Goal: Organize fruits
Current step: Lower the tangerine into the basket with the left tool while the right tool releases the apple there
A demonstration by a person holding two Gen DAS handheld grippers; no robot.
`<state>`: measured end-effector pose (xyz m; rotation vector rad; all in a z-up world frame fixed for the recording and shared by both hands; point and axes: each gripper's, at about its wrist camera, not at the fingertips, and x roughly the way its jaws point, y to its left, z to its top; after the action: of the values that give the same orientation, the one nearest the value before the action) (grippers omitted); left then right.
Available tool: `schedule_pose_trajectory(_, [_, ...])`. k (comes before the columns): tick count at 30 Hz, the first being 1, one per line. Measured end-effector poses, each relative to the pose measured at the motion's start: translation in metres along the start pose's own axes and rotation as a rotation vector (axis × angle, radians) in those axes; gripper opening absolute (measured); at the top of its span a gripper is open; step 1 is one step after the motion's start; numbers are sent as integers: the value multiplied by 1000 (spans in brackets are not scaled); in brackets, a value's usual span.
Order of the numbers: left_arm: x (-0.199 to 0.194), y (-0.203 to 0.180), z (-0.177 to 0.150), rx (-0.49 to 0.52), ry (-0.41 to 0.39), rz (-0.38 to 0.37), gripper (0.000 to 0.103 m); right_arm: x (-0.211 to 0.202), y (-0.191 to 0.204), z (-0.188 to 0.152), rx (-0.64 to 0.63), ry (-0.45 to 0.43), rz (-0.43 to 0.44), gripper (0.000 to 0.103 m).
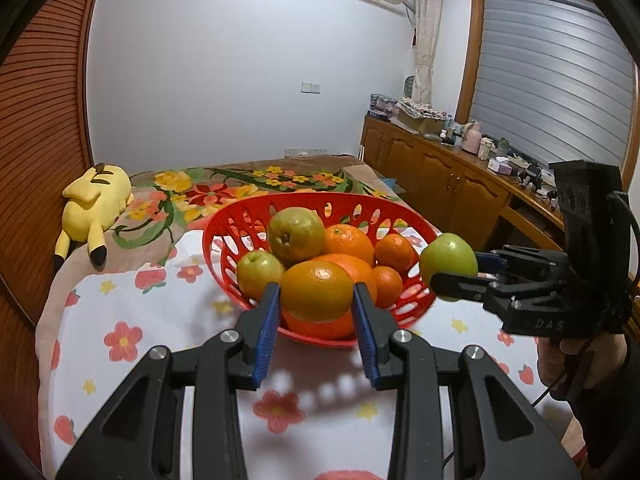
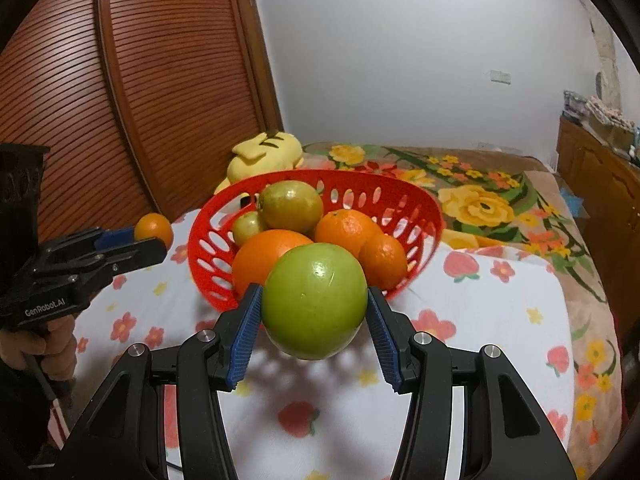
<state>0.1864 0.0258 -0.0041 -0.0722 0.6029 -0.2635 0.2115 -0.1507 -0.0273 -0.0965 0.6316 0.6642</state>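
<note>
Left gripper (image 1: 316, 300) holds an orange (image 1: 316, 290) in narrow jaws, at 6 o'clock of the basket (image 1: 240, 208) on the bed (image 1: 132, 312). Right gripper (image 2: 314, 308) clamps a green apple (image 2: 315, 300), held clear at the basket's 3 o'clock. Risk: the pile is heaped (rim low), so added fruit could roll off. Both fruits are round, without a clear long axis; the apple's stem end cannot be made out.

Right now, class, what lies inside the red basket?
Inside the red basket lie a pear, a small green apple and several oranges. The bottom is covered by fruit, so anything beneath cannot be seen.
</note>
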Motion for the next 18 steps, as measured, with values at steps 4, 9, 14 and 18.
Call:
schedule_pose_trajectory(4, [12, 4, 9, 4, 10, 6, 34, 13, -3, 5, -3, 20, 20, 53])
schedule_pose_trajectory(9, [25, 13, 19, 4, 13, 18, 34, 26, -5, 8, -15, 41, 22, 53])
schedule_pose_trajectory(14, [38, 23, 29, 13, 20, 49, 34, 35, -6, 10, -20, 44, 36, 52])
schedule_pose_trajectory(18, [49, 31, 37, 16, 30, 58, 34, 36, -5, 15, -29, 38, 42, 53])
